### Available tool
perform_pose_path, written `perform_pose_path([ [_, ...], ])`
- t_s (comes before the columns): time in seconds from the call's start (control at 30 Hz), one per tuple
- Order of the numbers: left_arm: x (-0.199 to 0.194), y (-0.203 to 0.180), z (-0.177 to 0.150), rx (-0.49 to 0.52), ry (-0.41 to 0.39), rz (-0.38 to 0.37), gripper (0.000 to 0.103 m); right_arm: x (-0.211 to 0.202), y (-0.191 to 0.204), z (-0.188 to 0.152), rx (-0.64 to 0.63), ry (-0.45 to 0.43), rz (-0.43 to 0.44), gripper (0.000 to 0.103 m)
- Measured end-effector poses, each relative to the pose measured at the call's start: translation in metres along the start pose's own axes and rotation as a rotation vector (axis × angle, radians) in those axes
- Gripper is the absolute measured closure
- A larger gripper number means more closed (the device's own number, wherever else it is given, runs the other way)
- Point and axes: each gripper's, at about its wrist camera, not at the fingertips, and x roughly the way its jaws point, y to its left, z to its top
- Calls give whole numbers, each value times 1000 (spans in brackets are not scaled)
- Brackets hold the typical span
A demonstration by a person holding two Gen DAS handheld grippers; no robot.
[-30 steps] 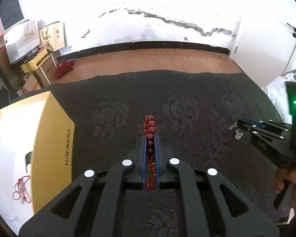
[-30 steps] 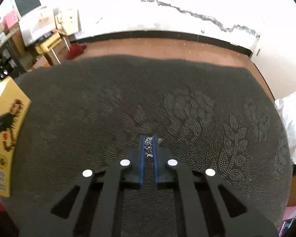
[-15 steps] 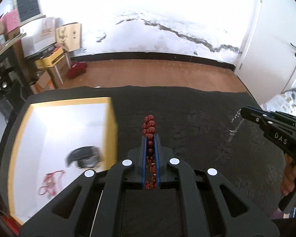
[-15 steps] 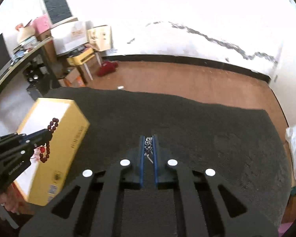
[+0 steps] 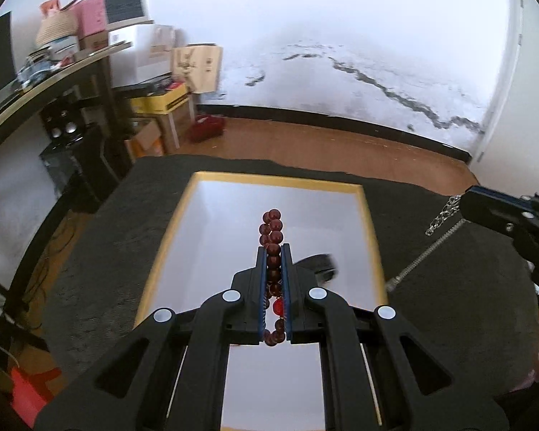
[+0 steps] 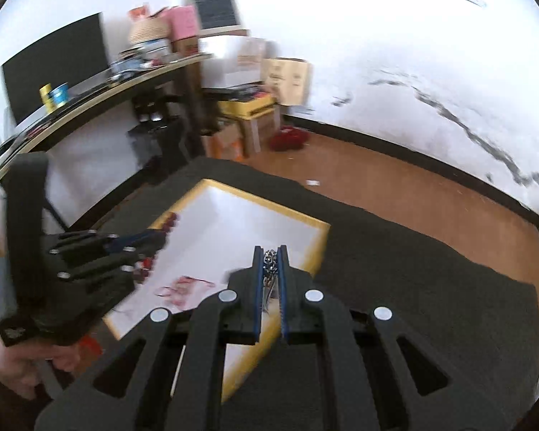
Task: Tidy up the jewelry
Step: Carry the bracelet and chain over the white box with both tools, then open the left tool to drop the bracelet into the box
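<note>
- Left gripper point(image 5: 273, 251): jaws closed on a red bead bracelet point(image 5: 271, 226). Beads run along the slot between the blue pads; several stick out past the fingertips, the rest hang behind them.
- Left gripper sits above the open box point(image 5: 368, 222), a yellow-rimmed box with a white interior. Bracelet is over the box interior, not resting on its floor.
- Inside the box, just right of the left gripper's fingers, a dark object point(image 5: 319, 264); blurred, cannot tell what it is.
- Right wrist view shows a red corded item point(image 6: 183, 287) lying on the box floor near its near-left corner.
- Right gripper point(image 6: 270, 255): jaws closed on a silver chain point(image 6: 269, 262); links bunched between the pads at the tips.
- In the left wrist view the same chain point(image 5: 440, 221) hangs from the right gripper's tip, a thin strand trailing down toward the box's right rim. Whether it touches the rim, cannot tell.
- Right gripper is held over the box's right edge, right of the left gripper.
- Box rests on a dark patterned cloth point(image 5: 467, 269) covering the table.
- A hand point(image 6: 21, 366) grips the left gripper's handle at the near-left of the right wrist view.
- Far side: brown floor, white wall, stacked cartons point(image 5: 194, 68) at far left.
</note>
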Motion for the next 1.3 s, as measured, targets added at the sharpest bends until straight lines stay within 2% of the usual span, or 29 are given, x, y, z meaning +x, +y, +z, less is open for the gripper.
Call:
perform_pose_path([
  [0.17, 3, 30, -15, -23, 15, 33, 96, 18, 46, 8, -55, 20, 48, 95],
  [0.33, 13, 57, -28, -54, 37, 68, 96, 43, 65, -6, -89, 61, 70, 95],
  [0.57, 33, 61, -40, -43, 74, 75, 96, 69, 61, -33, -85, 131, 61, 95],
  [1.3, 43, 55, -45, -28, 90, 103, 96, 68, 57, -33, -63, 129, 47, 95],
])
